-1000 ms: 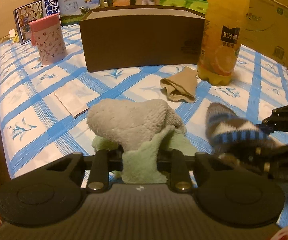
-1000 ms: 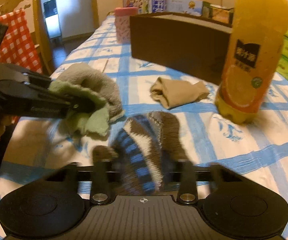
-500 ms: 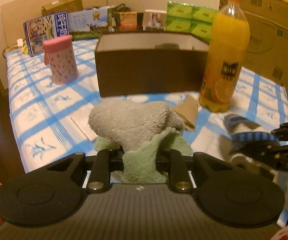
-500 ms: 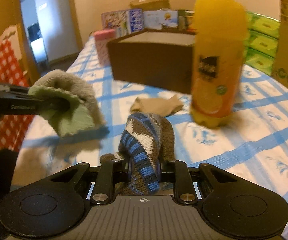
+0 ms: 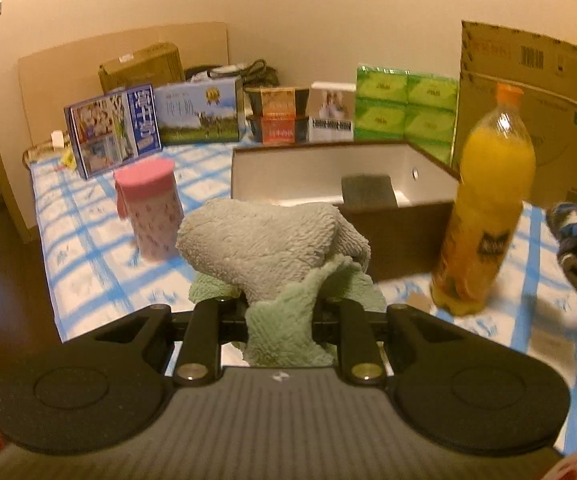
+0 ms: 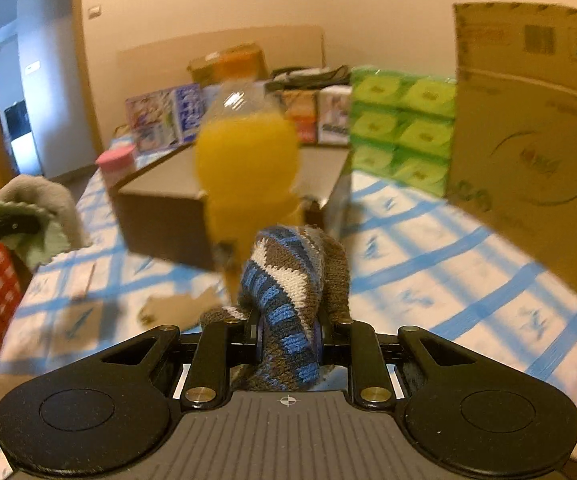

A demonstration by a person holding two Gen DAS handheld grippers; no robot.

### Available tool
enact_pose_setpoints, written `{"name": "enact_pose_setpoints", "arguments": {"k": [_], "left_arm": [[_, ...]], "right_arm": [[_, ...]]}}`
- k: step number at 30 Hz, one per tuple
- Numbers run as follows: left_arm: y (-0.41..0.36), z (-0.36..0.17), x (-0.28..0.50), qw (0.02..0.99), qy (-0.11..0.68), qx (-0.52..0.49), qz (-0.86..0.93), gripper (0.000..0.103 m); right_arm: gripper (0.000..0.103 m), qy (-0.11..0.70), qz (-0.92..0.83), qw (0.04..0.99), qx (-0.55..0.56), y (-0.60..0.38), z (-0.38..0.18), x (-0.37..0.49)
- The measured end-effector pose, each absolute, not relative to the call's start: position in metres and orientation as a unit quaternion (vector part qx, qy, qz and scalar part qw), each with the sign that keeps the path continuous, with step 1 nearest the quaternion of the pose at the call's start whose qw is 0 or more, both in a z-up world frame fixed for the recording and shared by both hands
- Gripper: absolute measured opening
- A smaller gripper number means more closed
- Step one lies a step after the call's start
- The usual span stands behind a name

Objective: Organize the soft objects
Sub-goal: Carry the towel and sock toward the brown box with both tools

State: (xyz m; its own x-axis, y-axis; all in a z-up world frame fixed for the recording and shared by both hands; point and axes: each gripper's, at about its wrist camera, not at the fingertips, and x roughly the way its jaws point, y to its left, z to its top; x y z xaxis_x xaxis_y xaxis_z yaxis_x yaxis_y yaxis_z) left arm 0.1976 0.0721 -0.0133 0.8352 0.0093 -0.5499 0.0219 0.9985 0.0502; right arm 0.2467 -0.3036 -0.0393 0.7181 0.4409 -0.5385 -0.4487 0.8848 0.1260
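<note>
Grey-and-green fluffy terry cloth (image 5: pixel 276 248) is pinched between the jaws of the left gripper (image 5: pixel 279 312), which are nearly closed on it; the grey bulk is bunched above and ahead of the fingertips, and a green flap hangs down between the fingers toward the camera. Cloth is held clear of the blue-and-white checked tablecloth (image 5: pixel 88 264). Seen from the right wrist view, the same cloth (image 6: pixel 40 216) is clamped at the tip of the left gripper at the far left edge.

Blue, white and brown striped knitted sock (image 6: pixel 292 292) is clamped between the narrow-set jaws of the right gripper (image 6: pixel 288 332); it arches up ahead of the fingertips and drapes back down past them. In the left wrist view the sock (image 5: pixel 576 248) shows at the right edge, lifted off the table.

Beyond the left gripper an open brown cardboard box with a pale interior (image 5: pixel 328 172) is seen, with a dark flat item inside. A tall plastic bottle of orange juice (image 5: pixel 484 216) stands just right of the box, directly ahead of the sock in the right wrist view. A pink-lidded patterned cylinder container (image 5: pixel 148 208) stands left of the box. A flat tan fabric piece (image 6: pixel 176 308), blurred, lies on the cloth left of the right gripper.
</note>
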Motion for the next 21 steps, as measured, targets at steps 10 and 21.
{"name": "enact_pose_setpoints", "arguments": {"k": [10, 21], "left_arm": [[0.081, 0.025, 0.248, 0.968, 0.245, 0.054, -0.001, 0.019], [0.077, 0.034, 0.301, 0.967, 0.247, 0.061, -0.016, 0.019]], "right_arm": [[0.022, 0.25, 0.247, 0.936, -0.008, -0.327, -0.005, 0.303], [0.022, 0.233, 0.271, 0.934, -0.023, -0.332, 0.011, 0.372]]}}
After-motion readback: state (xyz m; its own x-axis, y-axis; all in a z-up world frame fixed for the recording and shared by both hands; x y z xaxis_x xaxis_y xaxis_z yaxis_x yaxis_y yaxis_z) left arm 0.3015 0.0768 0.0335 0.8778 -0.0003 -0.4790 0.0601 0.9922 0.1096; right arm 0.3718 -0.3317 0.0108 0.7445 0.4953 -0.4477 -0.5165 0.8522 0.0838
